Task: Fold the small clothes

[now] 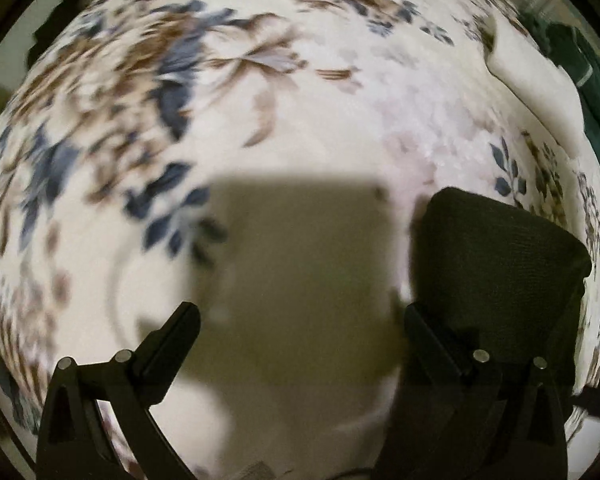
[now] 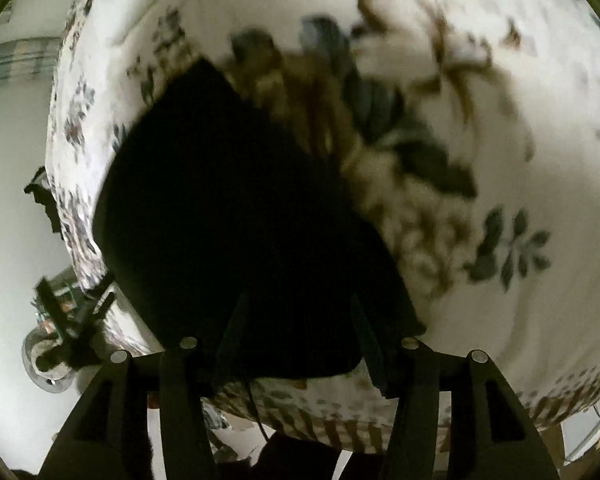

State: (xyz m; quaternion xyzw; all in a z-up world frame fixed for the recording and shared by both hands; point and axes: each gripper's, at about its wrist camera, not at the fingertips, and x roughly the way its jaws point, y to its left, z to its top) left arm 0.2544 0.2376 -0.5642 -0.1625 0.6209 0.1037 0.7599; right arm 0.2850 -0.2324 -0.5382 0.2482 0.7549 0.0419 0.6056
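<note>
— Logging the left wrist view first: what do you hold?

— Item one, my left gripper (image 1: pixel 300 316): jaws wide apart, nothing between them but the shadowed floral bedspread (image 1: pixel 260 100). Item two, the black garment (image 1: pixel 496 248): lying on the spread just past my right-hand finger (image 1: pixel 424 332), compact, with straight edges and a squared corner. Whether that finger touches the cloth, I cannot tell. Item three, a white pillow (image 1: pixel 536 80) at the far right edge; dark green fabric (image 1: pixel 596 92) beyond it.

— And the right wrist view?

— Item one, my right gripper (image 2: pixel 296 320): jaws apart, both fingers hanging over the near edge of the same black garment (image 2: pixel 236 208), clamped on nothing that I can see. The cloth is too dark to show creases or layers. Item two, clutter beyond the bed edge at lower left, too blurred to name.

— Progress?

— My judgement: the piece already lies as a flat, tidy block, so most folds seem done. Remaining, perhaps one last fold or a smoothing; I cannot see other clothes waiting.
</note>
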